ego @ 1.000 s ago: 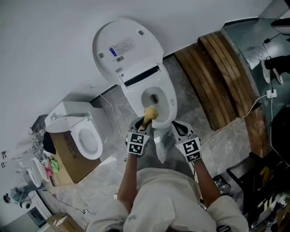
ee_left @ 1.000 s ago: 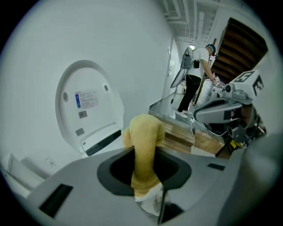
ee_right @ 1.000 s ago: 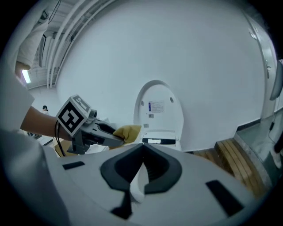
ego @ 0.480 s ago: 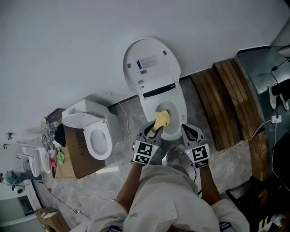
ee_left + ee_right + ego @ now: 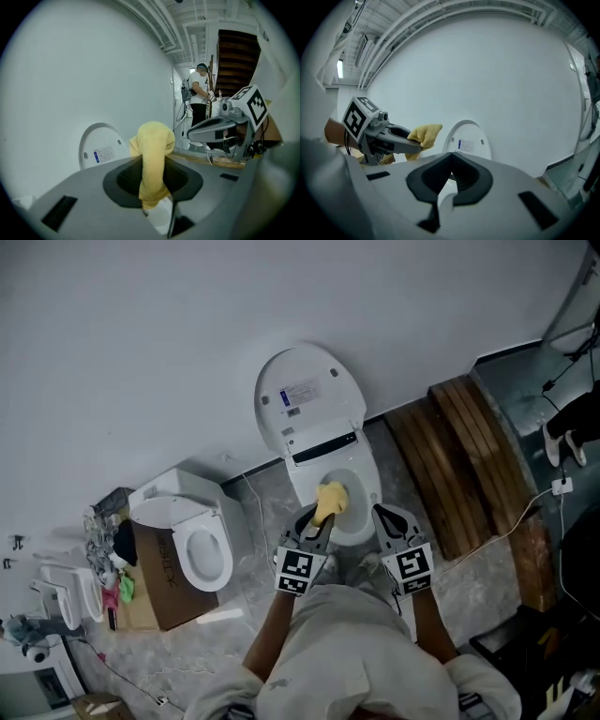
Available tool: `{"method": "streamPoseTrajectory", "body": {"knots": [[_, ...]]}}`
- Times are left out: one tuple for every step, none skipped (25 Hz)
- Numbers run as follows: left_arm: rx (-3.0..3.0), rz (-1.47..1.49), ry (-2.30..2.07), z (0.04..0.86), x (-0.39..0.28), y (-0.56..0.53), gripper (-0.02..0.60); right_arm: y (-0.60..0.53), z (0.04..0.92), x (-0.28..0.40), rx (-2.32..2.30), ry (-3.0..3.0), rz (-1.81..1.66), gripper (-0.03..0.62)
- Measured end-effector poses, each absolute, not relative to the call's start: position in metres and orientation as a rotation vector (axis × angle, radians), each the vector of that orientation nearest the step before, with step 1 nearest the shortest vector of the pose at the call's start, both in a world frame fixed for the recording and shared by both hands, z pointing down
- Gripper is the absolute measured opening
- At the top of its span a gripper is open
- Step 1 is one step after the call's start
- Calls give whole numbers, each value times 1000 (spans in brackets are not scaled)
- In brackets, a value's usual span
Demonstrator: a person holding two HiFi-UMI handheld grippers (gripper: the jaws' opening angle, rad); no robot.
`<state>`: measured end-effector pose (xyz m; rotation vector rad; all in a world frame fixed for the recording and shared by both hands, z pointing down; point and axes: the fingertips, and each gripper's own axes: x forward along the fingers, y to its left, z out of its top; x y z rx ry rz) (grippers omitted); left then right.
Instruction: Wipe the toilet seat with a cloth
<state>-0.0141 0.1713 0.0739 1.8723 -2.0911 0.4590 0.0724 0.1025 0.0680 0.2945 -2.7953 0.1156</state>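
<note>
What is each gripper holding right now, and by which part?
The left gripper is shut on the yellow cloth, pinching its lower end; the bunched top sticks out past the jaws. The right gripper is shut and holds nothing.

Industrial workspace, toilet (image 5: 317, 423), second toilet (image 5: 187, 519) on box (image 5: 155, 573)

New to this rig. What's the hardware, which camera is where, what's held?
No robot: a person holds a two-jaw gripper in each hand. The top-down picture comes from a camera on the person's head; the other two come from cameras riding on each gripper, looking along its jaws. The left gripper has its jaws shut on a yellow cloth, over the toilet, whose lid is up. The right gripper has its jaws shut on nothing. A second toilet and a cardboard box stand to the left.
</note>
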Motion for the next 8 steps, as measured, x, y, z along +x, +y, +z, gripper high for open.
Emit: {"method": "streamPoseTrajectory", "body": {"knots": [[1882,451,-2094,71,-16,172,120,102,66,70,299,-2790,98,6],[1891,441,-2100,68,-19,171,120,102,64,66,297,-2788,79,6],[1899,427,-2106,65,-23,170,120,103,60,60,290,-2790,61,6],[1908,416,-2109,62,-26,171,120,105,56,55,281,-2792,45,6],[1919,409,-2111,59,-29,173,120,109,52,50,275,-2793,28,6],[1932,405,-2112,56,-32,175,120,112,48,44,273,-2794,10,6],[1946,402,-2115,52,-36,177,120,115,44,39,273,-2796,-10,6],[1960,398,-2118,48,-39,178,120,118,40,34,273,-2799,-30,6]]}}
